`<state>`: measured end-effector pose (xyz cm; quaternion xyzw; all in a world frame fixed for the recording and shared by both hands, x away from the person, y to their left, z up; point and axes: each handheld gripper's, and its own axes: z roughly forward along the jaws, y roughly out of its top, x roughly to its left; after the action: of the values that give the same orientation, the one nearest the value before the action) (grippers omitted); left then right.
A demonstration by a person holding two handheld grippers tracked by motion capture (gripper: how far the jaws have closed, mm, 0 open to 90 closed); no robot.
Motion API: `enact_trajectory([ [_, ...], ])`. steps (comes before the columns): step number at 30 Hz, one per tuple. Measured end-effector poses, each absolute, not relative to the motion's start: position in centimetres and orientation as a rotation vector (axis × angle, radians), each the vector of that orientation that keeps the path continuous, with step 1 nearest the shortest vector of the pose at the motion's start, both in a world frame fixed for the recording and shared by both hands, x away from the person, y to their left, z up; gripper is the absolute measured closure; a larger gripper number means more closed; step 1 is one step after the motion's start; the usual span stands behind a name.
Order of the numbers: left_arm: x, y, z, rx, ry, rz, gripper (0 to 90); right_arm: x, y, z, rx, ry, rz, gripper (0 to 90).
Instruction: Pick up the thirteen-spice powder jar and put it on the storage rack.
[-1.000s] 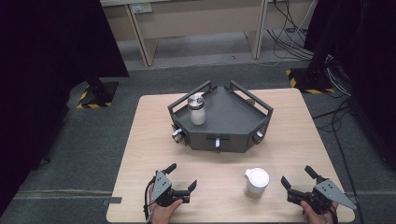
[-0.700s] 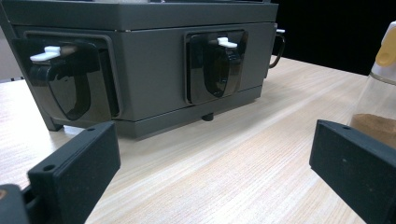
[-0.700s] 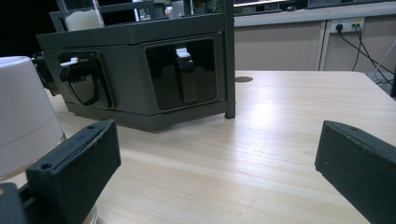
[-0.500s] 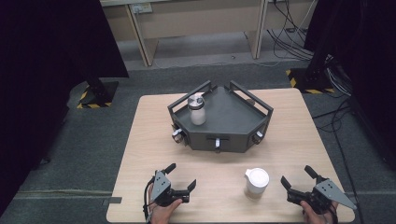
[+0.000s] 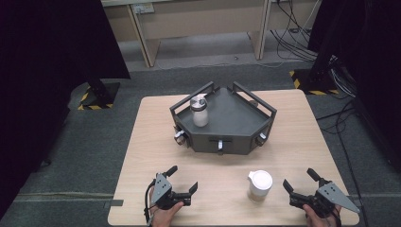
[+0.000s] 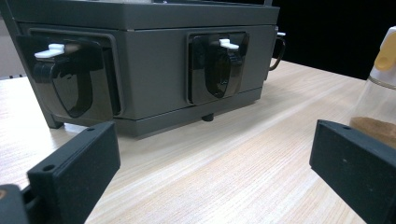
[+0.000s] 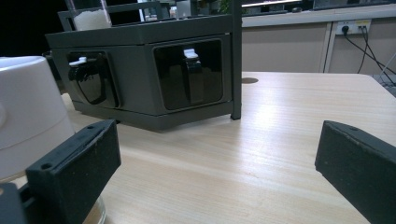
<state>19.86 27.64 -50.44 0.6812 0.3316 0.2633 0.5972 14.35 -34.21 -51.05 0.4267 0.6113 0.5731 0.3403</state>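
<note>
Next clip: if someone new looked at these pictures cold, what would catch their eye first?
Probably the dark grey angular rack at the far middle of the wooden table, with a white-filled jar standing in its left corner. Next, the white-lidded jar alone on the near table. It stands between the left hand-held gripper and the right hand-held gripper, nearer the right one; both rest open at the near edge, touching nothing.

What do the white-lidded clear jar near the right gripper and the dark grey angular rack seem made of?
The white-lidded clear jar: probably clear plastic or glass, see-through over brown powder, with a matte plastic-looking lid. The dark grey angular rack: probably matte moulded plastic or painted metal, evenly dull.
</note>
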Motion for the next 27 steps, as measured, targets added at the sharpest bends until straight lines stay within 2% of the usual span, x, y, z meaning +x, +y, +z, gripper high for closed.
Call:
enact_trajectory([
  [27,19.8,27.6,-50.5,1.580,0.774,0.615,1.0,11.8,-34.1,-50.5,0.991,1.671,1.523,0.4],
])
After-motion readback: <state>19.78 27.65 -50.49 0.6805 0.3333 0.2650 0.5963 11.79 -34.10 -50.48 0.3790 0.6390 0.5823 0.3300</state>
